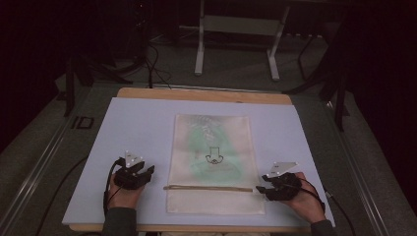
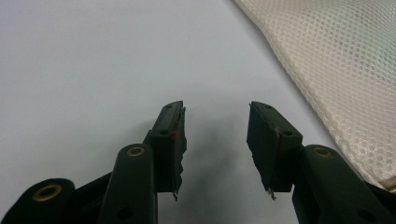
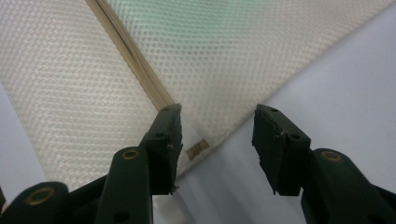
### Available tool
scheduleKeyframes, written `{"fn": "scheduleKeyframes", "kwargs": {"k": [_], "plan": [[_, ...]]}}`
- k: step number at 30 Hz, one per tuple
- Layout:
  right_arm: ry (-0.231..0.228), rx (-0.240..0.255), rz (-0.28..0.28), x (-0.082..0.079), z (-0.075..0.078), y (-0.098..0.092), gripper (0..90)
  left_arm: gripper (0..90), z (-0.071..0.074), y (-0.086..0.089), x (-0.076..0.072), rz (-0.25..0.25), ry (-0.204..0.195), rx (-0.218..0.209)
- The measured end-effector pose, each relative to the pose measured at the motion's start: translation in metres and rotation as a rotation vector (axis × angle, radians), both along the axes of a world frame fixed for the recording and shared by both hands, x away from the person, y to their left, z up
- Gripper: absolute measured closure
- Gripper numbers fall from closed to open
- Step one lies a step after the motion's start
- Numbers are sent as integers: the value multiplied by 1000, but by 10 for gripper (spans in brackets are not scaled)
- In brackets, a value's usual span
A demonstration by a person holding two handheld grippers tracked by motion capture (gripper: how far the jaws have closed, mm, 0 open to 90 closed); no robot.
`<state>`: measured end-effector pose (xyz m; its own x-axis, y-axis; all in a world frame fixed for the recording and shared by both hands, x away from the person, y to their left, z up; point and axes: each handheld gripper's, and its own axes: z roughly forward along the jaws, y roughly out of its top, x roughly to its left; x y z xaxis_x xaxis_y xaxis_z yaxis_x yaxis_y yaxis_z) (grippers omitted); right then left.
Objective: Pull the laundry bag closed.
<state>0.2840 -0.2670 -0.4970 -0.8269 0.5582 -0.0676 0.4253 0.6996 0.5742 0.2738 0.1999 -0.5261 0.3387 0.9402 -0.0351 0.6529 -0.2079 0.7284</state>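
A cream mesh bag [image 1: 212, 162] lies flat in the middle of the pale blue mat [image 1: 137, 128], with something green showing through it and a zip band [image 1: 209, 187] across its lower part. My left gripper [image 1: 147, 169] rests on the mat just left of the bag, open, nothing between its fingers [image 2: 170, 135]; the mesh bag [image 2: 336, 70] lies off to its right. My right gripper [image 1: 260, 183] is at the bag's right edge by the zip end, open, the mesh bag [image 3: 219, 70] edge and a small tag [image 3: 197, 149] lying between its fingers [image 3: 280, 144], untouched.
The mat covers a wooden tabletop [image 1: 201, 94]. Cables [image 1: 110, 182] trail from both grippers toward the near edge. Behind the table stand a white frame [image 1: 236, 29] and dark floor with more cables. Bare mat lies on both sides of the bag.
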Motion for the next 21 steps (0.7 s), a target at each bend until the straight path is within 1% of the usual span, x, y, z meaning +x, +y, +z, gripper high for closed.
{"fn": "scheduleKeyframes", "kwargs": {"k": [12,21], "plan": [[5,-6,49,0,1,15,524,557,0,-1,0,-2,1,4],[0,-7,79,0,5,25,522,557,0,-1,0,-5,2,8]]}}
